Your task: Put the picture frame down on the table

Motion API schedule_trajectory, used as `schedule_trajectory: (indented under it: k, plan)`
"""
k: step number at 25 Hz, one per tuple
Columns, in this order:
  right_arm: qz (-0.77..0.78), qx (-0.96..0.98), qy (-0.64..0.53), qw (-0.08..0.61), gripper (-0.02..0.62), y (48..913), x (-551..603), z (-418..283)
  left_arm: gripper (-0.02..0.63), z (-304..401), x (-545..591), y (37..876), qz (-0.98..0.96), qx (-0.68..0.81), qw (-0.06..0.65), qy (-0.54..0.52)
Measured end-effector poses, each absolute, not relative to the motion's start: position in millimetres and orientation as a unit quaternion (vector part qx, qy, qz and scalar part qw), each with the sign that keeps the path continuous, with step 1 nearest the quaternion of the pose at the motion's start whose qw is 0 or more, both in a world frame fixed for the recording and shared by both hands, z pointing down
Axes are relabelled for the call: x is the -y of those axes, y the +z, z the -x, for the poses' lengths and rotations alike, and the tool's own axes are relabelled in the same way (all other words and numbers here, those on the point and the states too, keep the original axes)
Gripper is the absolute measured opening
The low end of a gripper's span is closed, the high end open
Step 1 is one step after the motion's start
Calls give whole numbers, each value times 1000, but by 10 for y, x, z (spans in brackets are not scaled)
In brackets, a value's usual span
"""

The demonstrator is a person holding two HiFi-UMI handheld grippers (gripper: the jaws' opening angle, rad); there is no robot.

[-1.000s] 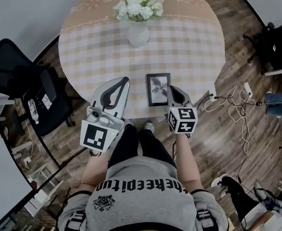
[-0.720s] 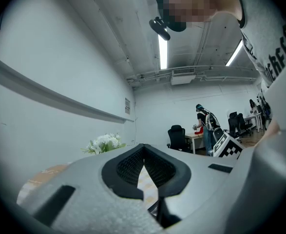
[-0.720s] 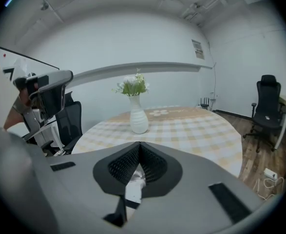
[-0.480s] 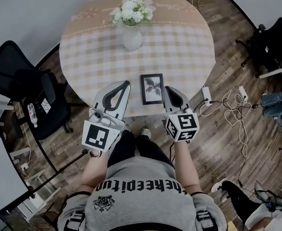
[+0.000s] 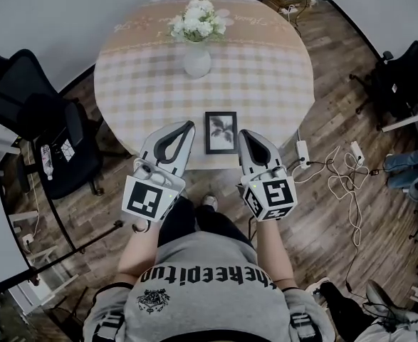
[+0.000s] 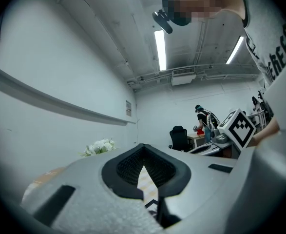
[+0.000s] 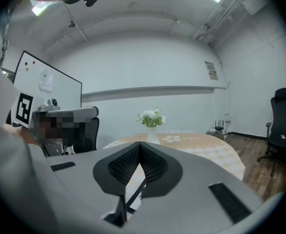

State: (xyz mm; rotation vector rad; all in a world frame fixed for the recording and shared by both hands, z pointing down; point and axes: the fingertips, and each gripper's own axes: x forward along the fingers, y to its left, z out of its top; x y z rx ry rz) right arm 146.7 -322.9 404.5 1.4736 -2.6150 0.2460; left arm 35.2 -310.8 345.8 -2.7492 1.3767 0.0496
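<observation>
The picture frame (image 5: 221, 132), black with a pale leaf print, lies flat on the checked round table (image 5: 265, 77) near its front edge. My left gripper (image 5: 187, 126) hovers just left of the frame, shut and holding nothing. My right gripper (image 5: 242, 133) sits just right of the frame, also shut and holding nothing. In the left gripper view the fingertips (image 6: 143, 147) meet, and a corner of the frame (image 6: 153, 206) shows through the gap below them. In the right gripper view the closed gripper (image 7: 140, 146) points over the table, with the frame's edge (image 7: 133, 193) visible beneath.
A white vase (image 5: 197, 60) of white flowers (image 5: 195, 18) stands on the far half of the table. Black office chairs (image 5: 23, 105) stand at the left. A power strip (image 5: 301, 152) and loose cables (image 5: 340, 166) lie on the wooden floor at the right.
Both grippers have drawn back slightly toward the person. The right gripper, close against the frame's right side before, now stands a little apart. The frame rests in the same place.
</observation>
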Motion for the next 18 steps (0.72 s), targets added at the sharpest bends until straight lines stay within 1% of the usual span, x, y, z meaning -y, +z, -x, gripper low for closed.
schedule_trajectory:
  k: [6,18]
  plan:
    - [-462,884,55,41,6,3798,3114,-1464,17,-408,3008,3391,882,-469,46,-1]
    - [-454,890,36,17,6,3597,2815,-1486,17,-531,2782,3254,890,-450,68,2]
